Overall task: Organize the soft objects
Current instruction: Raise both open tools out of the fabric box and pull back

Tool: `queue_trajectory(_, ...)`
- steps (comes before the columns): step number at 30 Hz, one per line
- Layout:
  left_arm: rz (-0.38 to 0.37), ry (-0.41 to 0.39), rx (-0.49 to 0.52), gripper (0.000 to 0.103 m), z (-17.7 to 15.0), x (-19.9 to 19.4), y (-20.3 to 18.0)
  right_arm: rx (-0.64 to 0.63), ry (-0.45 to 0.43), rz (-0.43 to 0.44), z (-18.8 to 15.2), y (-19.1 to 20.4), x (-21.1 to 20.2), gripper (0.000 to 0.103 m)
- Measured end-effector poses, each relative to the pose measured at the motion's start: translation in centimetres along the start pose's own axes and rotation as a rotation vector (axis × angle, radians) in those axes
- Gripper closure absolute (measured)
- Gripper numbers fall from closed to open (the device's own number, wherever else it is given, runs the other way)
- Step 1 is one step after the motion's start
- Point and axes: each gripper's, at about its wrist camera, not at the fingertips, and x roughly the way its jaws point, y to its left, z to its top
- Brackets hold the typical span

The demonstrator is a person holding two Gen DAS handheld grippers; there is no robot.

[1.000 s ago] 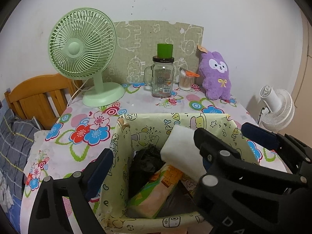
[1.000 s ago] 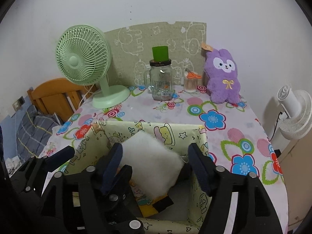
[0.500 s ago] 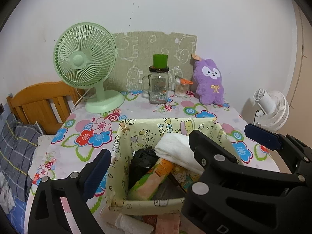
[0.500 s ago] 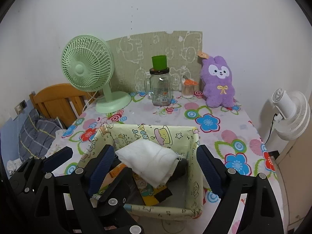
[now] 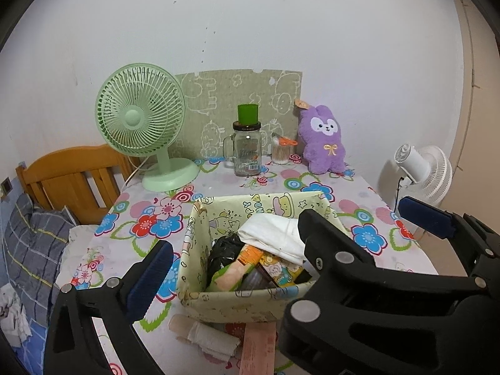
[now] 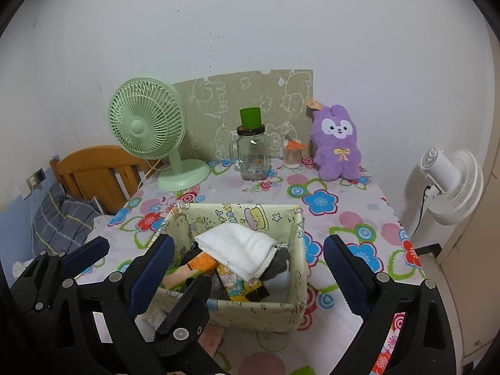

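A pale yellow cartoon-print fabric box (image 5: 237, 304) (image 6: 297, 250) stands on the flowered table. A folded white cloth (image 5: 275, 237) (image 6: 240, 250) lies on top of its contents, over a black bundle (image 5: 223, 250) and colourful packets (image 5: 250, 256). My left gripper (image 5: 281, 237) is open and empty, above the near side of the box. My right gripper (image 6: 250, 262) is open and empty, its pads apart on either side of the box. A rolled white cloth (image 5: 209, 337) and a pink item (image 5: 257, 347) lie on the table in front of the box.
At the back stand a green desk fan (image 6: 147, 125), a glass jar with a green cup on it (image 6: 251, 153), a cotton-swab jar (image 6: 292, 154) and a purple plush rabbit (image 6: 336, 143). A white fan (image 6: 450, 181) stands right of the table, a wooden bed frame (image 6: 93, 172) left.
Both grippers have drawn back and up from the box. The white cloth, earlier between the right gripper's pads, now lies loose on the box's contents.
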Motion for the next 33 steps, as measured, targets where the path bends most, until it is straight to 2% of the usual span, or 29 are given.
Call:
queue_trajectory(22,-0.022,-0.051,0.017,0.000,-1.8,-5.7,-1.5,0.000,-0.057,-0.030,-1.8,0.0,-6.9,0.000)
queue_trajectory(33,-0.030,-0.060,0.020,0.000,-3.2,-7.4,-1.9,-0.005,-0.063,-0.034,-3.1,0.2,-8.8,0.000)
